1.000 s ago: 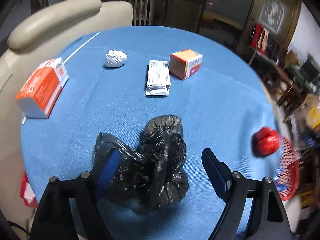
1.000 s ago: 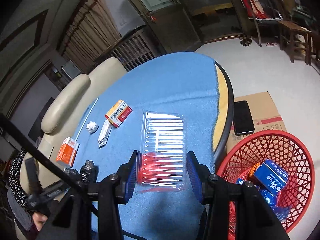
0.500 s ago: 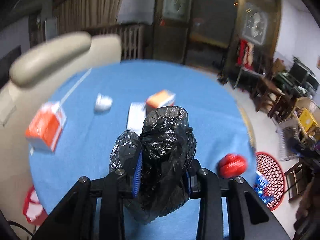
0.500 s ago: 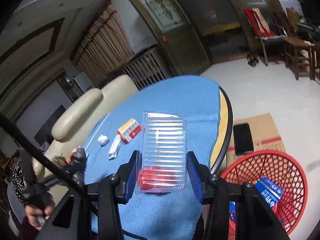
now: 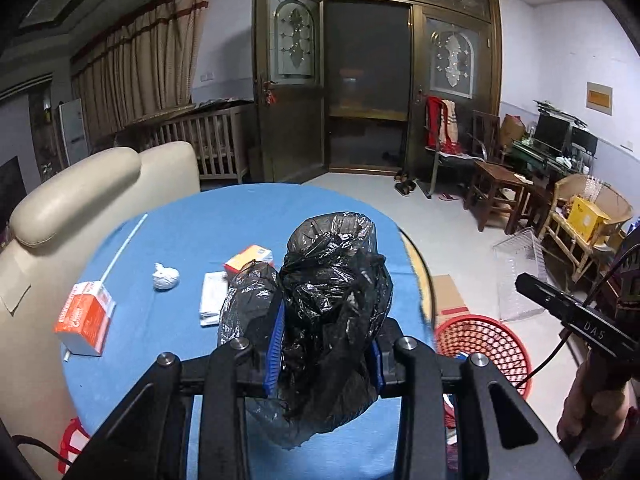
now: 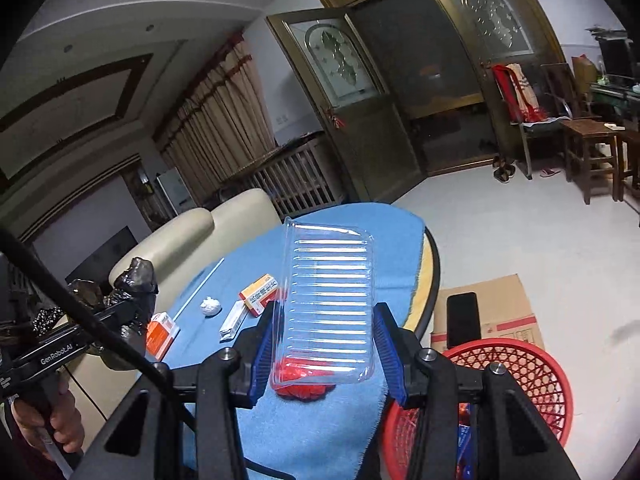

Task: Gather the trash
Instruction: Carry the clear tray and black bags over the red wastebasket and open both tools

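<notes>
Jaws of the left gripper (image 5: 325, 354) pinch a black bag (image 5: 332, 300) at frame centre, while the right gripper (image 6: 325, 346) clamps a clear tray (image 6: 329, 300).

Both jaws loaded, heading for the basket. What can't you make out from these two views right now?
- Red mesh basket: contents mostly hidden behind the right gripper in the right wrist view.
- Red object on the blue table: blurred through the clear ribbed plastic tray.
- Crumpled black plastic bag, left wrist view: contents not visible.
- Orange-and-white box: print too small.
</notes>
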